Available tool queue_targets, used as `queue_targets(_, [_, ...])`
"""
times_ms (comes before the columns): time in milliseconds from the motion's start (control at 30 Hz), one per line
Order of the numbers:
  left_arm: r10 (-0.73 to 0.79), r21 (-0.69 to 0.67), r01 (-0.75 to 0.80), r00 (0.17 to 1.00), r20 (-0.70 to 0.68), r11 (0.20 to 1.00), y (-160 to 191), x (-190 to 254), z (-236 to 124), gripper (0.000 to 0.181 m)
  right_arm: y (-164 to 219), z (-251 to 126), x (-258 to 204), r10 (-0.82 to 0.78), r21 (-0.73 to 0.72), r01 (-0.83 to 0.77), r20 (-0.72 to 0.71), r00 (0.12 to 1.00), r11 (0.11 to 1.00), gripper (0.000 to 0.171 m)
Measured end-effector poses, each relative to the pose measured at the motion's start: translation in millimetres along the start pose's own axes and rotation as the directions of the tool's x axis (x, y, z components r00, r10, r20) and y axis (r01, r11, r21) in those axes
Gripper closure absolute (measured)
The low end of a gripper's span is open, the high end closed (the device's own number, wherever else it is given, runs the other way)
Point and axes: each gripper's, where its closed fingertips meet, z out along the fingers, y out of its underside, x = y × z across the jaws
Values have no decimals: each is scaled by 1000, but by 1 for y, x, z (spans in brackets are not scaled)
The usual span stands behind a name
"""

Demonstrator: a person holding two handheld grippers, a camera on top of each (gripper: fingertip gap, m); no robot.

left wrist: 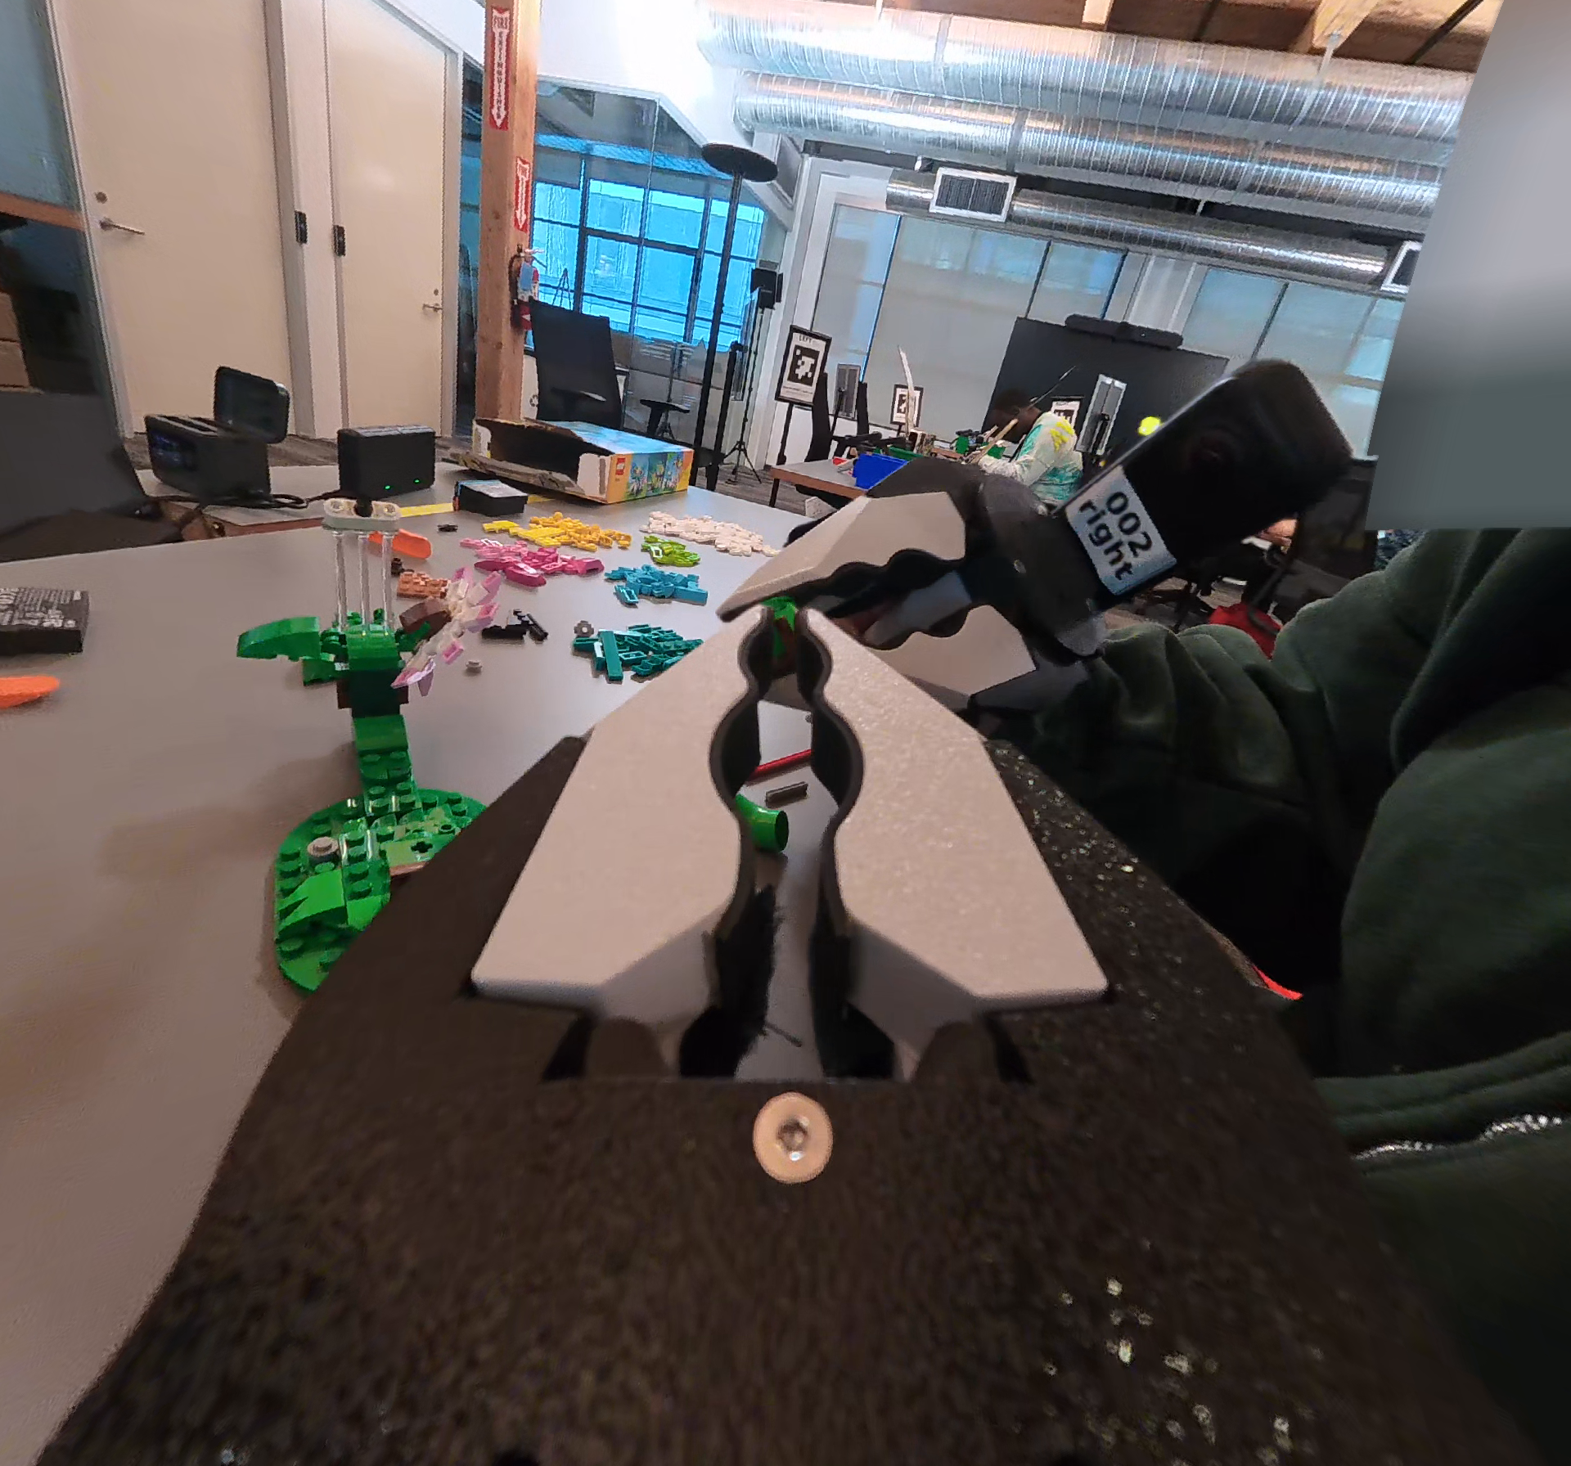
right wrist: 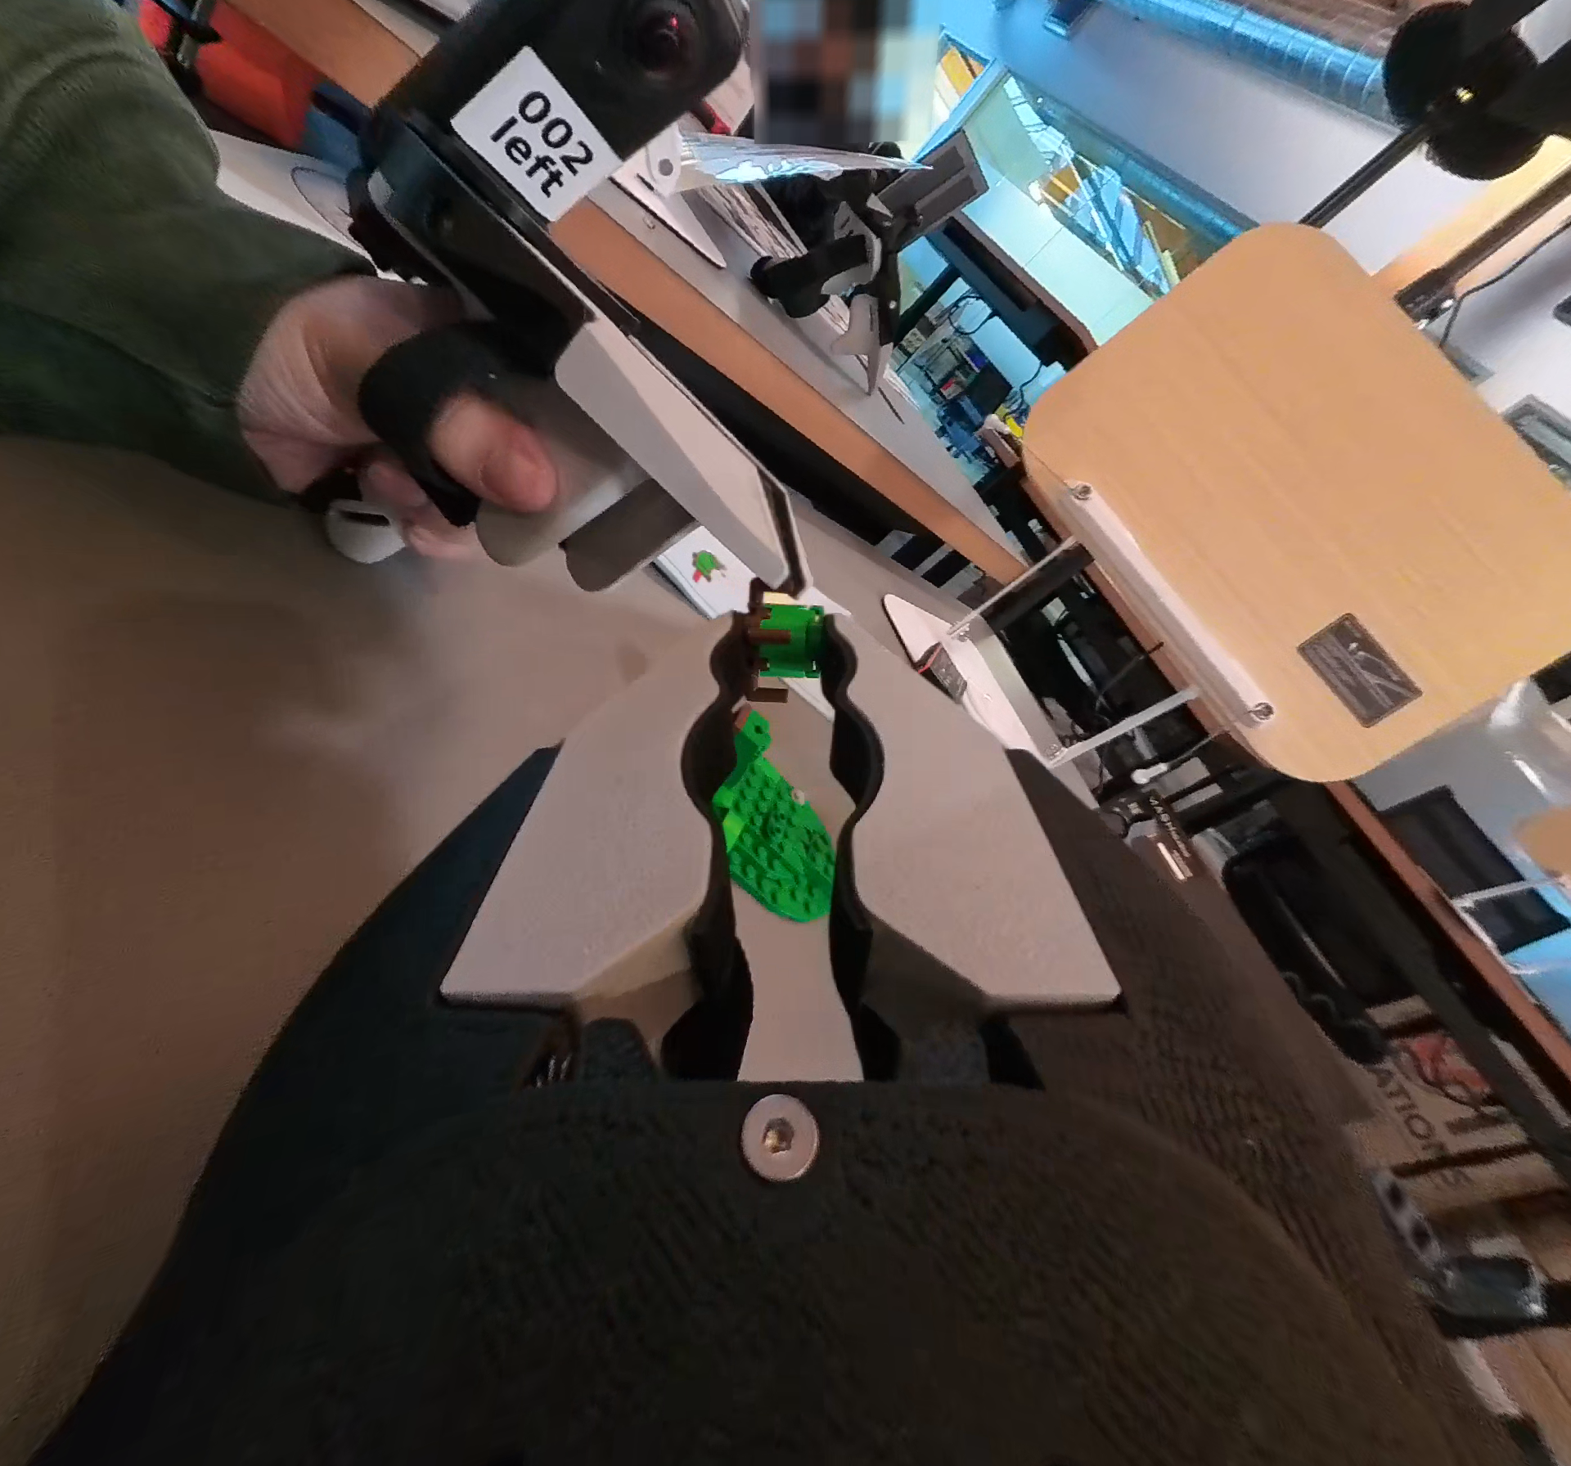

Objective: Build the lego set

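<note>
Both grippers pinch one small green-and-brown lego piece.

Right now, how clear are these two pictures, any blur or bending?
Left wrist view: sharp, wide-angle bending at the edges, green lego model crisp, grey patch top right. Right wrist view: tilted, soft background, mosaic patch at top, small green piece at the tool tips in focus.

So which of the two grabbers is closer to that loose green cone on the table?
Left. The green cone lies just below the left gripper; the right gripper reaches in from farther off.
</note>
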Motion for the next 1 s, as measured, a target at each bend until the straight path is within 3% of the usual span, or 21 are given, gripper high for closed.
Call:
queue_targets(400, [27,-30,-27,999,19,999,4,0,2,180,0,-1,4,-177,-28,175,-84,981,984,155])
queue_targets(600, [-44,-33,45,999,5,998,5,-2,1,181,1,1,5,-348,-84,340,-128,929,937,156])
queue_targets(833, [-92,-80,94,995,32,992,11,-6,2,181,10,1,5,-564,-219,533,-116,817,817,157])
queue_targets(1000, [-109,-95,111,994,30,989,14,-7,3,181,10,0,5,-567,-213,537,-116,815,816,157])
